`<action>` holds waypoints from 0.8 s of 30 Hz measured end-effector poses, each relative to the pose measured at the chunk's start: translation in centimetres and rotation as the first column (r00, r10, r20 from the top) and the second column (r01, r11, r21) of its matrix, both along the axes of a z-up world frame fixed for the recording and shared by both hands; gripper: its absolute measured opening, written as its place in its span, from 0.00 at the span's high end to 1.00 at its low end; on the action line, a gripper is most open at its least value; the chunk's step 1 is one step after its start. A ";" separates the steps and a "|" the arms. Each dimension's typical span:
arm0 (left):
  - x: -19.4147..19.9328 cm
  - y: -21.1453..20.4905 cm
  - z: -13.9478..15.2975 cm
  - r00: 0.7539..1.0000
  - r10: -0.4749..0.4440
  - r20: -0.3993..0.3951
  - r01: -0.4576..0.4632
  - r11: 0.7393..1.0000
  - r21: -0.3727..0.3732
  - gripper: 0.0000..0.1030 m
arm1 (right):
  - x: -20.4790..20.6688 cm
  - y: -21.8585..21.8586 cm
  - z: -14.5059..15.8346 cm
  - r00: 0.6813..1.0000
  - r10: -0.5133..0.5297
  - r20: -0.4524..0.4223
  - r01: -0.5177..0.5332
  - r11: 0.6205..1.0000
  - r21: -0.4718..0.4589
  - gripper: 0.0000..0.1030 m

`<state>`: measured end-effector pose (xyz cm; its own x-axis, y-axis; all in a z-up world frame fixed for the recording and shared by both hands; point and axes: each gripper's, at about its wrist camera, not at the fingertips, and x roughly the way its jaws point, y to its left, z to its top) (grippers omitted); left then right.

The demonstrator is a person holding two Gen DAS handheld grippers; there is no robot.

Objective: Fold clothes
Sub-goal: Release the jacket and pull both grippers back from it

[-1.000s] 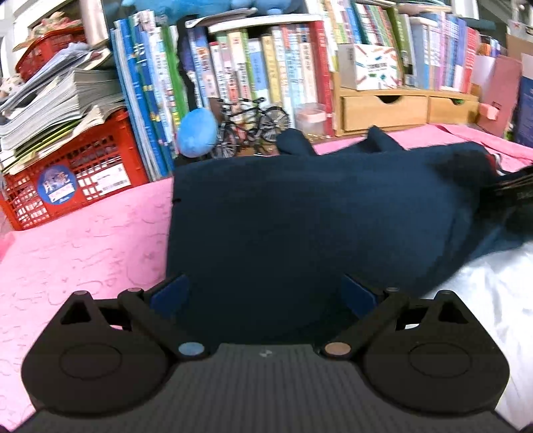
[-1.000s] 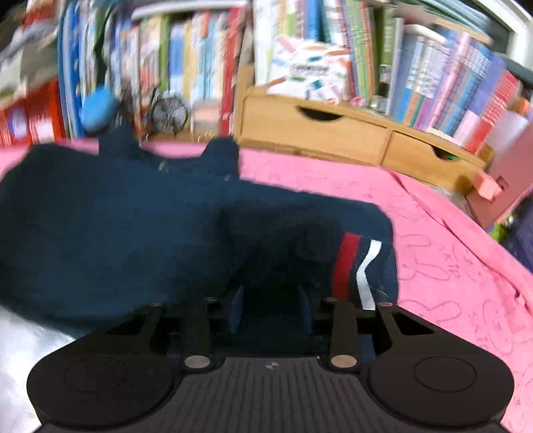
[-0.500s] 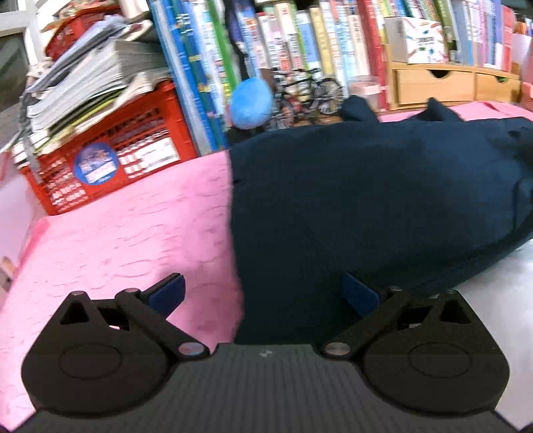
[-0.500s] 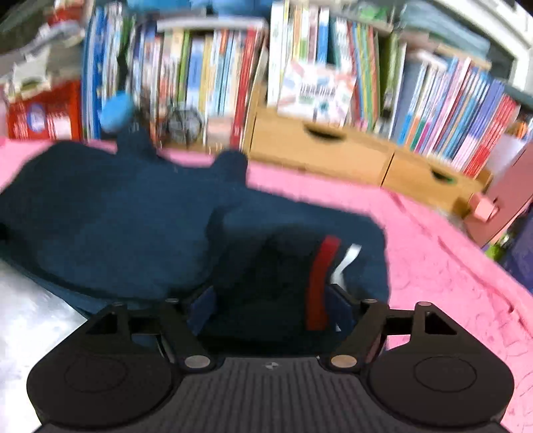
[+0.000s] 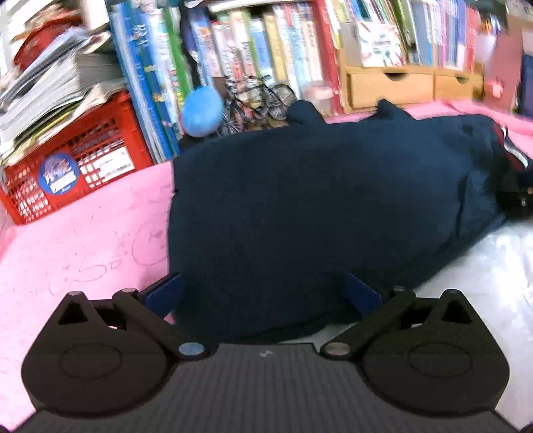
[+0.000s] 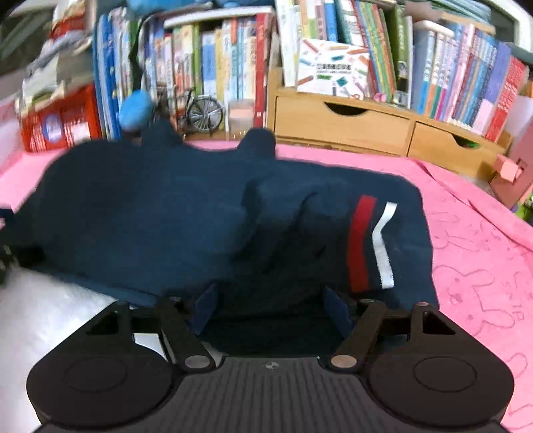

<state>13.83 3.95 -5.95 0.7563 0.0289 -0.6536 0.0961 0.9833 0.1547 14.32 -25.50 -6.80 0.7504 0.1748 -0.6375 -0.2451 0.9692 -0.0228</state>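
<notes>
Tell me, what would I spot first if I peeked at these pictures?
A big dark navy garment sprawls across the pink cloth-covered table, with a red and white striped band near its right end. Behind it, a crowded row of colourful books stands above light wooden drawers.

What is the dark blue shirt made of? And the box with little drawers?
Navy garment: looks like soft, matte knitted cloth; it bunches and creases, with sewn-on red and white stripes. Drawer box: seemingly pale, unpainted wood, plain tan with cut-out handle notches.

Right gripper [image 6: 269, 308] has let go of sleeve [image 6: 336, 239].
</notes>
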 end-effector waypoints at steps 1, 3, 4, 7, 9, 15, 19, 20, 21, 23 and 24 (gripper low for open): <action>-0.1 0.5 0.2 1.000 0.029 -0.009 -0.029 1.000 -0.005 0.00 | -0.1 0.1 -0.2 1.000 -0.009 0.000 0.009 1.000 -0.005 0.30; -0.5 0.8 1.0 0.996 0.092 -0.018 -0.091 0.996 0.011 0.02 | -0.7 0.3 0.6 0.998 -0.065 -0.008 0.065 0.998 0.008 0.30; -0.9 0.5 1.7 0.997 0.075 -0.002 -0.075 0.997 0.001 0.02 | -1.2 0.8 1.3 0.998 -0.055 0.011 0.055 0.998 0.032 0.30; -1.6 -1.4 2.5 0.999 -0.008 0.032 0.009 1.000 -0.015 0.01 | -2.3 4.4 2.8 0.995 0.073 0.073 -0.081 0.991 0.104 0.25; -1.1 -2.6 1.7 1.000 -0.017 0.014 0.016 0.999 0.048 0.01 | -2.3 7.6 2.8 0.985 0.153 0.073 -0.159 0.984 0.083 0.22; -1.7 0.1 0.1 0.999 0.023 0.035 -0.024 1.000 0.016 0.00 | -2.5 9.3 -0.6 0.983 0.185 0.019 -0.185 0.983 0.019 0.14; -2.6 0.7 2.0 0.993 0.107 -0.048 -0.108 0.994 -0.016 0.05 | -3.6 7.1 -0.5 0.996 0.071 -0.045 -0.067 0.994 0.082 0.14; -3.5 0.7 3.0 0.994 0.094 -0.047 -0.096 0.995 -0.032 0.06 | -4.9 7.0 0.0 0.997 0.047 -0.064 -0.041 0.995 0.087 0.13; -4.7 0.7 3.8 0.997 0.065 -0.028 -0.067 0.996 -0.056 0.03 | -6.2 6.9 0.4 0.997 0.029 -0.073 -0.021 0.995 0.095 0.09; -7.1 -0.2 4.0 1.000 0.015 -0.024 -0.017 0.996 -0.083 0.01 | -9.2 6.9 0.4 0.998 0.014 -0.061 -0.006 0.992 0.128 0.02; -8.3 -0.8 3.9 0.999 -0.009 -0.032 0.006 0.996 -0.091 0.01 | -10.7 6.9 0.1 0.998 0.007 -0.066 0.002 0.990 0.139 0.02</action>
<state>5.51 3.16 -2.09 0.7346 -0.0371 -0.6775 0.1072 0.9923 0.0619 3.61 -18.64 -6.69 0.7065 0.2675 -0.6552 -0.2443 0.9611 0.1289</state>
